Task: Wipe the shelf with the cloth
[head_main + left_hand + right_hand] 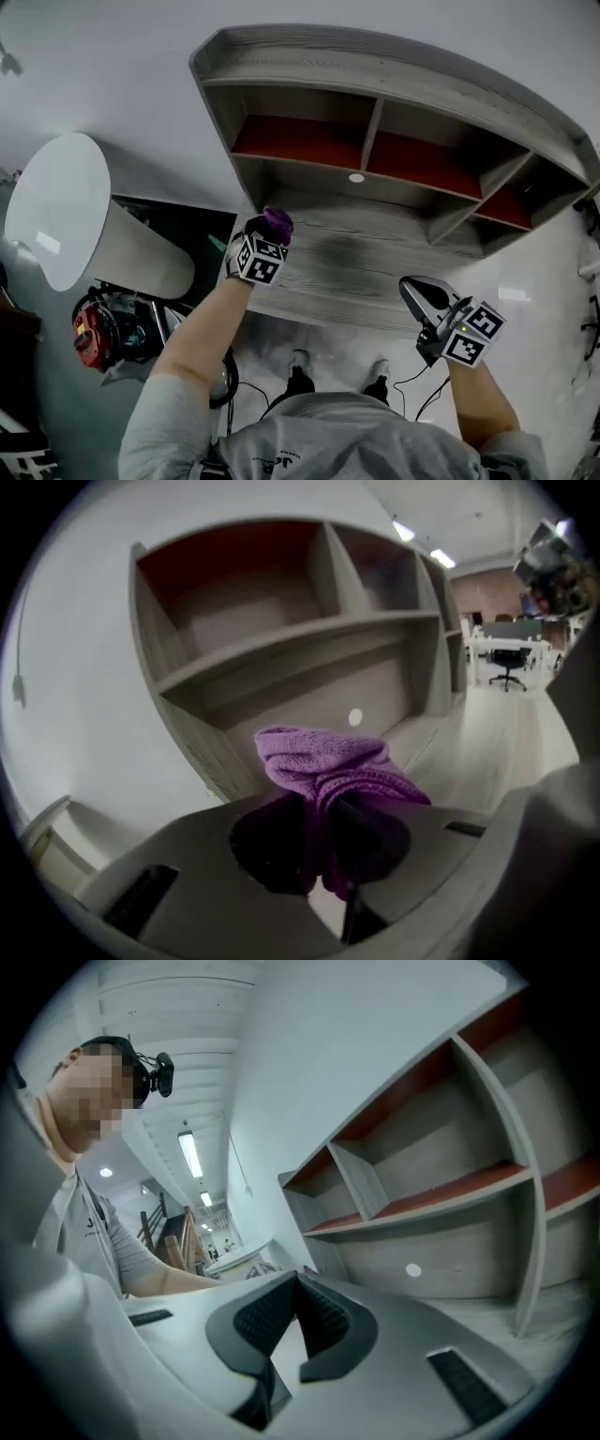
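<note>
- Closest to the head camera are a grey shirt (309, 441) and two bare forearms (202, 328), and I steer a hand-held gripper at the end of each.
- On the left hand-held gripper (269, 232) the jaws are clamped on the purple cloth (323, 761). A bunched wad pokes out past the tips, over the left part of the shelf's (394, 267) broad lower board.
- On the right hand-held gripper (419, 293) the dark ribbed pads meet at the tips with nothing between them. It hangs by the board's front edge, well apart from the cloth.
- Progress: I cannot tell whether the cloth touches the board. No streak or cleaned band shows, so I judge the wiping barely begun, if at all. The lower board and the upper compartments are all left to do.
- Materials: the shelf is matte, pale grey wood-grain board with a curved outer rim, upright dividers and red inner faces in the upper compartments. A small white disc (356, 177) sits on the back panel.
- The cloth looks like soft, looped microfibre, folded thick.
</note>
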### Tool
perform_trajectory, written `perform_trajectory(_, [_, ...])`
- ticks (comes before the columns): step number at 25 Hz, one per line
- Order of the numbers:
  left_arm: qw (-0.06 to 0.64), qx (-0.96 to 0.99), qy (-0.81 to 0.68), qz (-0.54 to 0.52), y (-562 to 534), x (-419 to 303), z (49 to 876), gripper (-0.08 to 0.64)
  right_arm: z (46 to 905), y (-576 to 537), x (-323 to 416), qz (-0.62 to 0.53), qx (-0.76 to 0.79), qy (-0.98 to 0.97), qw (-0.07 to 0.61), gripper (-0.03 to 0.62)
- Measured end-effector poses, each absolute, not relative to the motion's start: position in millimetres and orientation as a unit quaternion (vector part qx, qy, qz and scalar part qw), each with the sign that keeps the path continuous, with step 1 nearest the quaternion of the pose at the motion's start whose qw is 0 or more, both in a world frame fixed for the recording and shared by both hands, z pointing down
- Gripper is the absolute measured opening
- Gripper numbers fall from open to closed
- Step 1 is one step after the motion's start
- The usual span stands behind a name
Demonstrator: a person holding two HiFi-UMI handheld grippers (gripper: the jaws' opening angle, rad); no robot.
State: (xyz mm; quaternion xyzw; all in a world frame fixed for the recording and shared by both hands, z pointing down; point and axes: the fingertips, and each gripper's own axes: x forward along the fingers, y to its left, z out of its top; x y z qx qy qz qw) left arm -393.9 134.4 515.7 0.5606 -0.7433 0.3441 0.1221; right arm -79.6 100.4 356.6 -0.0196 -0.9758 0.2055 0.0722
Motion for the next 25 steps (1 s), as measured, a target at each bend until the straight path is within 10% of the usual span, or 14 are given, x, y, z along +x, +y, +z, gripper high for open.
perform_trajectory(10, [0.152,0.428,-0.668,0.59,-32,-432,575,0.074,386,-31,-31,0.156,-0.014,-0.981,0.112,0.021])
perform_trajectory(25, [0.195,0.392,-0.618,0.653,-75,-463,633,0.064,445,-114,-18,0.157,0.067,-0.982,0.086,0.021])
